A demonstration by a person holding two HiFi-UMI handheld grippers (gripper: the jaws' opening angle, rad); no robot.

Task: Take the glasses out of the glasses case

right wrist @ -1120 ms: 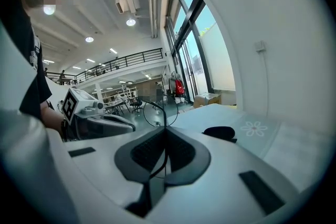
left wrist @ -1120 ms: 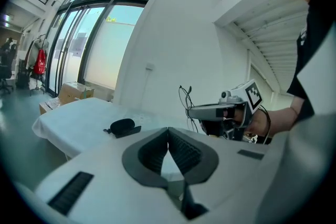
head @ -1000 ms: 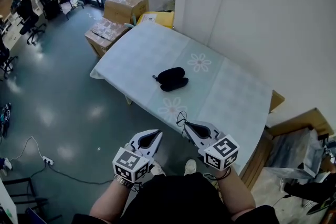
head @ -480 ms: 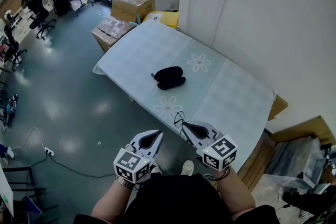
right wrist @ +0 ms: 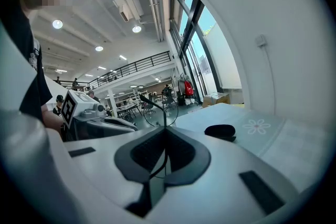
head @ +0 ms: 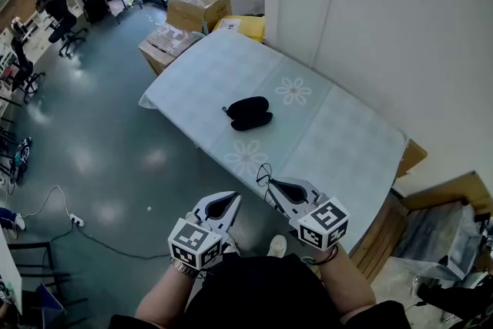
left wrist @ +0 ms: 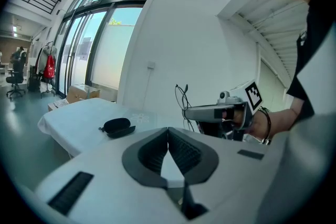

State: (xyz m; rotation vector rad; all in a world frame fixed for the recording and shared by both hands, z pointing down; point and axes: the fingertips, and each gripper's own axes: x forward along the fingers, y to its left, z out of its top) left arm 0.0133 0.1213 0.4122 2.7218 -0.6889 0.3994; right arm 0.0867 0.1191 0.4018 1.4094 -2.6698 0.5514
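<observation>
The glasses case (head: pixel 250 113) is laid on the table (head: pixel 347 154), far off. The left gripper (head: pixel 229 199) and right gripper (head: pixel 271 186) are held closed, empty.

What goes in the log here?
phase: not started | glasses case: on table, untouched | left gripper: shut, empty | right gripper: shut, empty
</observation>
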